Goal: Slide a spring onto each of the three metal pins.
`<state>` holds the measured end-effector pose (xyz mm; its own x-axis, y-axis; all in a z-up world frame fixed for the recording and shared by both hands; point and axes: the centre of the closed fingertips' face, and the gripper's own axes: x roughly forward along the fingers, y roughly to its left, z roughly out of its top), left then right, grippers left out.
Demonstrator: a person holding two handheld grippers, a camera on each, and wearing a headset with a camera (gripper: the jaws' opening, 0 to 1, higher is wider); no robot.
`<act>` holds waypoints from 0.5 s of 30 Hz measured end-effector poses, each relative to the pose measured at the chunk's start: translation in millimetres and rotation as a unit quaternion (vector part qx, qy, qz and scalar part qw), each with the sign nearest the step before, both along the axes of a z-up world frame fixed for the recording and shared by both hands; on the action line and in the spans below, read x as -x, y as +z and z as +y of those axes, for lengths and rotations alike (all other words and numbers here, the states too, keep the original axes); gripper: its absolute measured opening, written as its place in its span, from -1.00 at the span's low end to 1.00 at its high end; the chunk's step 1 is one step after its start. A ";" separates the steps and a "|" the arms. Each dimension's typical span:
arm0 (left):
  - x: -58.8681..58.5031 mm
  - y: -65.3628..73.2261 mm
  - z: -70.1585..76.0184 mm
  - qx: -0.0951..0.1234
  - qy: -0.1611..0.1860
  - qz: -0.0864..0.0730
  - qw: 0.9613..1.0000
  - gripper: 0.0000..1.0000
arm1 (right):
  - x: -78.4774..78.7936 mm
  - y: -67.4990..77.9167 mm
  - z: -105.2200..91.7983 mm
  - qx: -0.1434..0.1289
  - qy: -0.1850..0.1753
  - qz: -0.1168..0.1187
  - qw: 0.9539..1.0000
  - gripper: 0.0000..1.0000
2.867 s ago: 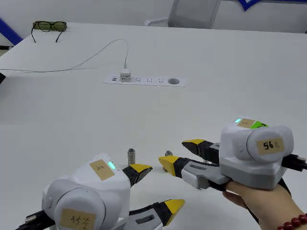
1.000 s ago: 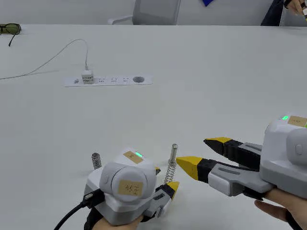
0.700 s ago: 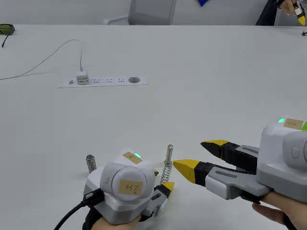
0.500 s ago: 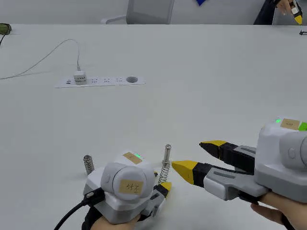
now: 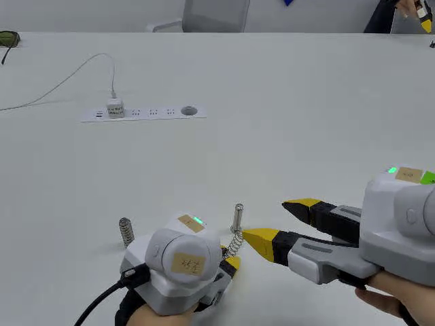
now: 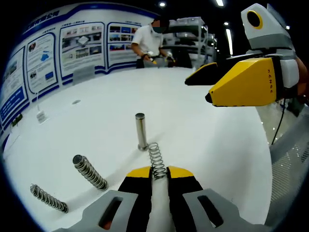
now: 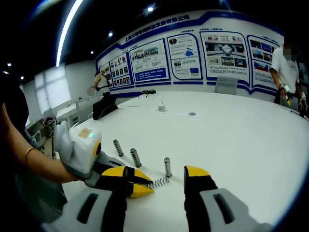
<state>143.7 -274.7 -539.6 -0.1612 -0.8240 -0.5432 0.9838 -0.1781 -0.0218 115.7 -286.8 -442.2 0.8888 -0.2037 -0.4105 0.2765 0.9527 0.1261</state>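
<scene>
Judging by how things lie, two of the three pins look finished. In the left gripper view the nearer spring-covered pin (image 6: 89, 171) and the farther spring-covered pin (image 6: 48, 198) stand on the white worktop (image 6: 203, 145), each sheathed in coils.

The last piece, a small silver coil spring (image 6: 156, 162), is pinched at one end by the left tongs (image 6: 157, 173). Its free end reaches toward the foot of the bare upright steel pin (image 6: 140, 130), just beside it and not yet over the top.

The right tongs (image 5: 266, 219) hang wide apart with nothing between them, near the pin on its far side.

What seems left is to raise the spring above the pin's tip, thread it down and release it.
</scene>
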 end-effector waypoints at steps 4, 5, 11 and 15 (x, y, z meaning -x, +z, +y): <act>1.9 0.0 3.1 -0.003 -0.009 -0.003 1.000 -0.78 | 1.6 0.3 -1.4 -0.002 -0.003 0.001 1.000 -0.03; 2.1 1.3 4.2 -0.002 -0.009 -0.001 1.000 -0.78 | 2.0 0.3 -1.7 -0.004 -0.004 0.001 1.000 -0.03; 6.1 14.1 8.0 0.015 -0.021 0.000 1.000 -0.79 | 2.9 1.8 -2.7 -0.015 -0.010 -0.003 1.000 -0.02; 6.6 25.1 10.3 0.028 -0.021 0.008 0.999 -0.79 | 1.9 4.0 -2.8 -0.024 -0.013 -0.008 1.000 -0.02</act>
<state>137.1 -264.3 -514.5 -0.2049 -0.8455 -0.4931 0.9749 -0.2214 -0.0255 113.8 -289.6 -438.2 0.8898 -0.2076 -0.4064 0.2996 0.9375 0.1770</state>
